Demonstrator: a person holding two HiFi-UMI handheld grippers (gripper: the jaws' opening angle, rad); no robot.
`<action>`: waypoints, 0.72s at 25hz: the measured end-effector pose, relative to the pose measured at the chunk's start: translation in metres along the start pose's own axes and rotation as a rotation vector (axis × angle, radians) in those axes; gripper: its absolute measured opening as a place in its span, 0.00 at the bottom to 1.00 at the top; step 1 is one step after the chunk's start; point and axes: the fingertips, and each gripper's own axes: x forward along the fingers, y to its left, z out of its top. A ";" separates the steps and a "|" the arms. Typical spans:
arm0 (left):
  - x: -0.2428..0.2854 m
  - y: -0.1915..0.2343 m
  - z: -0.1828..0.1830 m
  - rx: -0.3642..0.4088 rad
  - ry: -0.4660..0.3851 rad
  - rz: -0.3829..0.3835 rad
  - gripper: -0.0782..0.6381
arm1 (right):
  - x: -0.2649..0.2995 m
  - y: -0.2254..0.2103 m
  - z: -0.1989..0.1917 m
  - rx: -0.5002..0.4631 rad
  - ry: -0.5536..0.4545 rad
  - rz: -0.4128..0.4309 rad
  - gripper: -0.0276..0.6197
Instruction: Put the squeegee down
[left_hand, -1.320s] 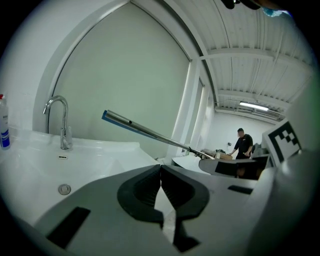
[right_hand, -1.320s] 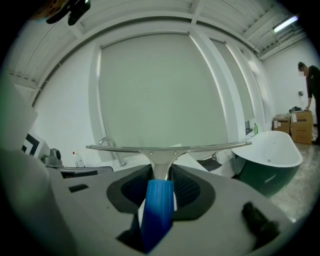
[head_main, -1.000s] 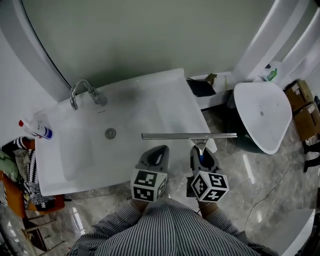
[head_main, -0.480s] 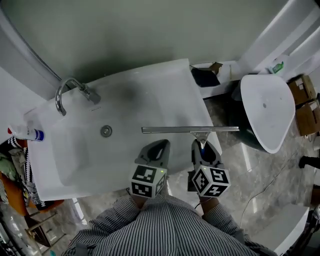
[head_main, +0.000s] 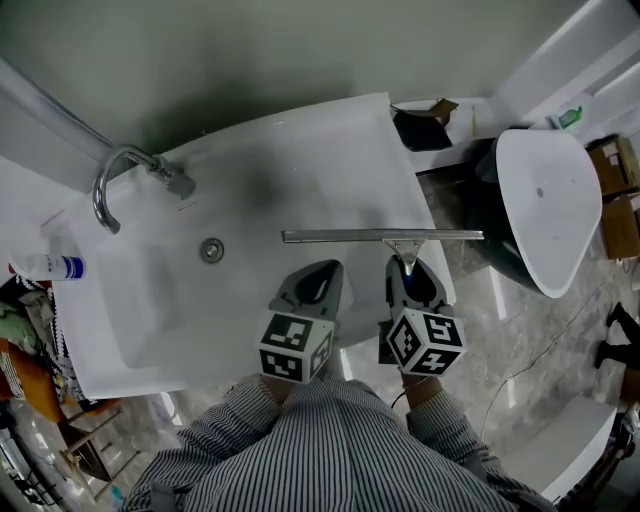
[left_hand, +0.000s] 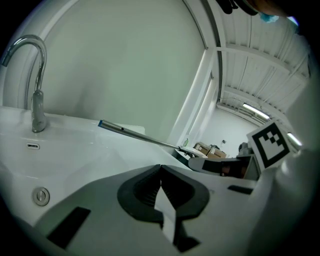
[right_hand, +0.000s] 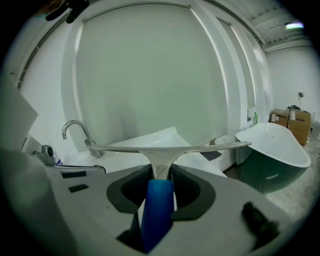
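The squeegee (head_main: 381, 238) has a long metal blade bar and a blue handle (right_hand: 156, 212). My right gripper (head_main: 409, 281) is shut on that handle and holds the bar level above the front right part of the white sink (head_main: 150, 310). In the right gripper view the bar (right_hand: 170, 147) spans the picture ahead of the jaws. My left gripper (head_main: 311, 285) hangs beside it over the sink's front edge, jaws shut with nothing between them. The left gripper view shows the bar's blue-tipped end (left_hand: 105, 124) to the right of the tap.
A chrome tap (head_main: 118, 176) stands at the sink's back left, a drain (head_main: 211, 250) in the basin. A spray bottle (head_main: 45, 267) lies at the sink's left end. A white and dark tub (head_main: 545, 205) stands to the right; boxes (head_main: 618, 180) sit beyond it. My striped shirt (head_main: 320, 450) fills the bottom.
Both grippers have sunk and drifted slightly right over the sink, the squeegee with them. The head view has shifted, so the tap and bottle sit further left.
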 end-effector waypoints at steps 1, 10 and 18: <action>0.002 0.002 -0.001 -0.002 0.003 0.000 0.13 | 0.003 0.000 -0.001 -0.002 0.004 0.000 0.23; 0.019 0.011 -0.014 -0.035 0.035 -0.016 0.13 | 0.031 -0.010 -0.023 -0.043 0.073 -0.039 0.23; 0.030 0.028 -0.023 -0.058 0.061 0.011 0.13 | 0.048 -0.016 -0.041 -0.053 0.130 -0.032 0.23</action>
